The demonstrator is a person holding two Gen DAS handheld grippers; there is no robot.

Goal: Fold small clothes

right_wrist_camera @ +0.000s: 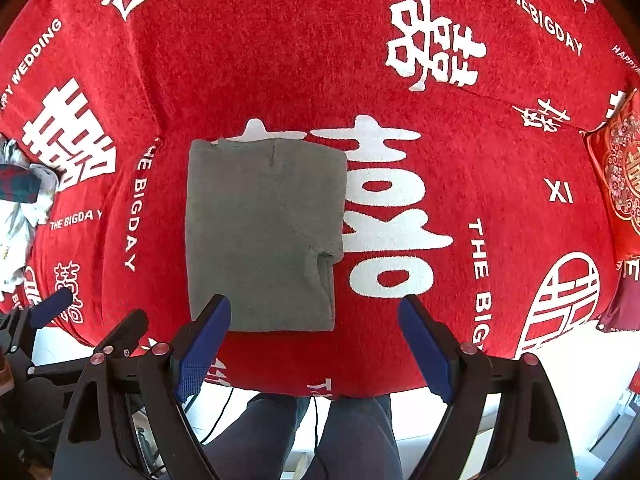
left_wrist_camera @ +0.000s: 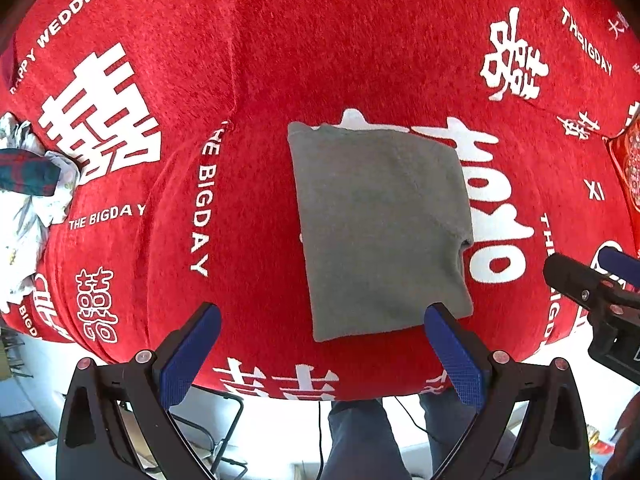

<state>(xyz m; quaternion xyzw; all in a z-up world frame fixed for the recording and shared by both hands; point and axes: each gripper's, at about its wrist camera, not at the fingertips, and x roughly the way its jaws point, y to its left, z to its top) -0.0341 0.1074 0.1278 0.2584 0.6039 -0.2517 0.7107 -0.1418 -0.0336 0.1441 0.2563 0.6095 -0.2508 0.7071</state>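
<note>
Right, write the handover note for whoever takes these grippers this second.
Left gripper: open, empty, hovering near the grey garment's near edge.
Right gripper: open, empty, beside the left one.
The grey garment lies folded into a neat rectangle on the red cloth; it looks finished.
A pile of unfolded clothes sits at the left edge.
Probably left: set the grey piece aside and fold the pile.

Red printed cloth point(right_wrist_camera: 280, 60), embroidered cushion point(right_wrist_camera: 620, 184), perhaps legs point(right_wrist_camera: 352, 432).

"THE BIGDAY", "HAPPY WEDDING", "XI" on red tablecloth point(right_wrist_camera: 280, 60)
</note>
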